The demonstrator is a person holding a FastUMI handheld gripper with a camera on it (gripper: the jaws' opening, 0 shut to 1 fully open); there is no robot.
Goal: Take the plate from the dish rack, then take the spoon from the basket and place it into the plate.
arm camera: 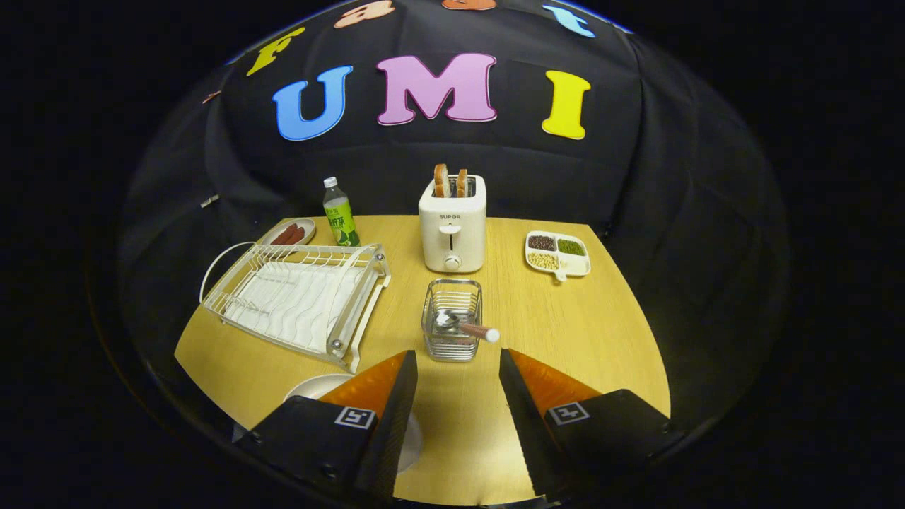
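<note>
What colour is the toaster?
Cream-white, clearest in the gripper view: toaster, beyond the basket.

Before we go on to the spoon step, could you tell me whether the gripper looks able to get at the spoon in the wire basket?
Probably yes: the gripper is open, the wire basket sits just ahead of its fingers, and the spoon handle pokes over the rim unobstructed.

Wooden table (565, 339) carries dish rack (297, 300), basket (452, 322), toaster (452, 226), plate (318, 387)
</note>
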